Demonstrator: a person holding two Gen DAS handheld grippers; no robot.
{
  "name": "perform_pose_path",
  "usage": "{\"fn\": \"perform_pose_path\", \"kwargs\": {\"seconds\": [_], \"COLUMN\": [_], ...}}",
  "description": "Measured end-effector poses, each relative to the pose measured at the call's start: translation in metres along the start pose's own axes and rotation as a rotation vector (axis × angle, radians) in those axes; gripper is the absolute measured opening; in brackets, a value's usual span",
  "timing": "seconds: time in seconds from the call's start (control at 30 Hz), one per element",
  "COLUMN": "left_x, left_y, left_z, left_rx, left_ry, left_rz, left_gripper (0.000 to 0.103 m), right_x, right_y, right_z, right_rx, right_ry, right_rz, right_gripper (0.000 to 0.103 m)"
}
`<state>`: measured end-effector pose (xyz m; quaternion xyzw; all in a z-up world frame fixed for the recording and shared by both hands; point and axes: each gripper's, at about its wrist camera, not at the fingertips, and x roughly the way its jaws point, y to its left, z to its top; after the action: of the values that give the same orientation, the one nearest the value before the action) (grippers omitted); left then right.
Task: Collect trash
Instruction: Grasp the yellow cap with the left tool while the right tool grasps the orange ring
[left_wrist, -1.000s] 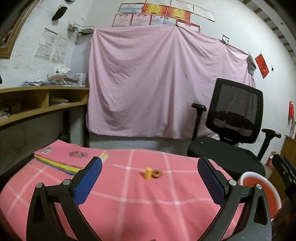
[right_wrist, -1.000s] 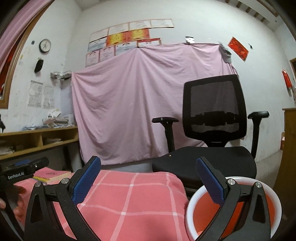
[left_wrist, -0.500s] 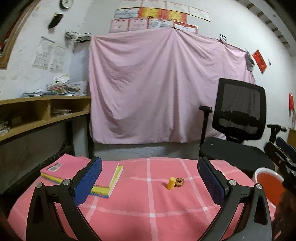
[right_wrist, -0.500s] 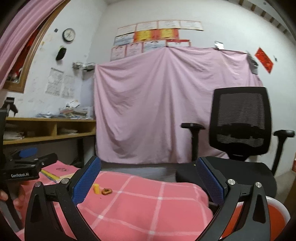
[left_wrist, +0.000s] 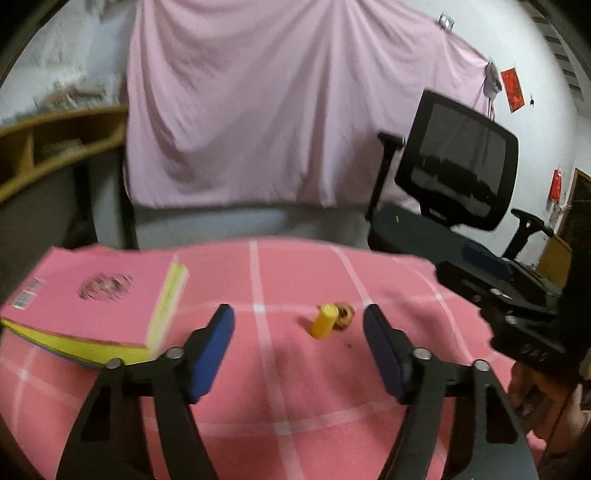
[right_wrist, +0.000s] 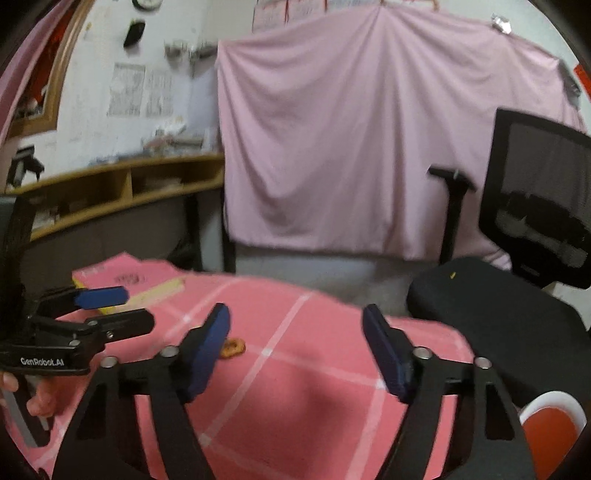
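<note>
A small yellow cylinder (left_wrist: 323, 320) and a brown ring-shaped scrap (left_wrist: 344, 314) lie together on the pink checked tablecloth (left_wrist: 280, 391). My left gripper (left_wrist: 299, 334) is open and empty, its fingers on either side of them, just short. The scrap also shows in the right wrist view (right_wrist: 232, 347), partly behind my right gripper's left finger. My right gripper (right_wrist: 295, 332) is open and empty above the cloth. The left gripper shows at the left of the right wrist view (right_wrist: 99, 308), the right gripper at the right of the left wrist view (left_wrist: 495, 291).
A pink book (left_wrist: 92, 299) on a yellow stack lies at the table's left. A red bin with a white rim (right_wrist: 552, 424) stands low at the right. A black office chair (left_wrist: 461, 173) stands behind the table, with a pink sheet (left_wrist: 280, 110) and wooden shelves (right_wrist: 110, 188) beyond.
Both grippers have tilted down and moved toward the table. The yellow cylinder and brown scrap now sit much closer, between the left gripper's fingers. The right view swung left, away from the bin.
</note>
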<state>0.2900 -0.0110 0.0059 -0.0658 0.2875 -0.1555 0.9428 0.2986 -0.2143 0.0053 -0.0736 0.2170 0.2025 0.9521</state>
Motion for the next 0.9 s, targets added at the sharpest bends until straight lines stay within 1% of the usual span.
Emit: {"fn": "perform_pose_path", "kwargs": {"seconds": [0.07,0.1,0.17,0.23,0.4,0.53,0.63,0.77,0.9], "left_x": [0.012,0.016,0.026,0.034,0.049,0.057,0.055,0.050,0.038], "left_y": [0.002,0.002,0.001,-0.001,-0.008,-0.010,-0.007,0.004,0.020], "left_z": [0.003,0.004,0.007,0.010,0.014,0.015,0.013,0.013,0.012], "left_rx": [-0.019,-0.025,-0.035,-0.036,-0.018,-0.015,-0.020,-0.065,-0.108], "left_ry": [0.054,0.073,0.114,0.149,0.188,0.202,0.199,0.178,0.164], "left_rz": [-0.024,-0.031,-0.047,-0.059,-0.062,-0.058,-0.050,-0.025,0.017], "left_gripper": [0.050,0.047,0.038,0.035,0.026,0.013,0.012,0.012,0.012], "right_x": [0.010,0.014,0.020,0.026,0.035,0.037,0.040,0.048,0.059], "right_y": [-0.001,-0.003,-0.004,-0.008,-0.012,-0.013,-0.009,0.000,0.009], "right_z": [-0.003,-0.003,-0.003,-0.004,-0.006,-0.007,-0.006,-0.006,-0.006], "right_rx": [0.008,0.016,0.034,0.055,0.081,0.083,0.065,0.018,-0.014], "right_ry": [0.048,0.066,0.093,0.124,0.166,0.174,0.189,0.219,0.270], "right_rz": [0.007,0.012,0.018,0.021,0.027,0.042,0.063,0.096,0.145], "right_gripper": [0.061,0.058,0.055,0.054,0.054,0.054,0.054,0.054,0.049]}}
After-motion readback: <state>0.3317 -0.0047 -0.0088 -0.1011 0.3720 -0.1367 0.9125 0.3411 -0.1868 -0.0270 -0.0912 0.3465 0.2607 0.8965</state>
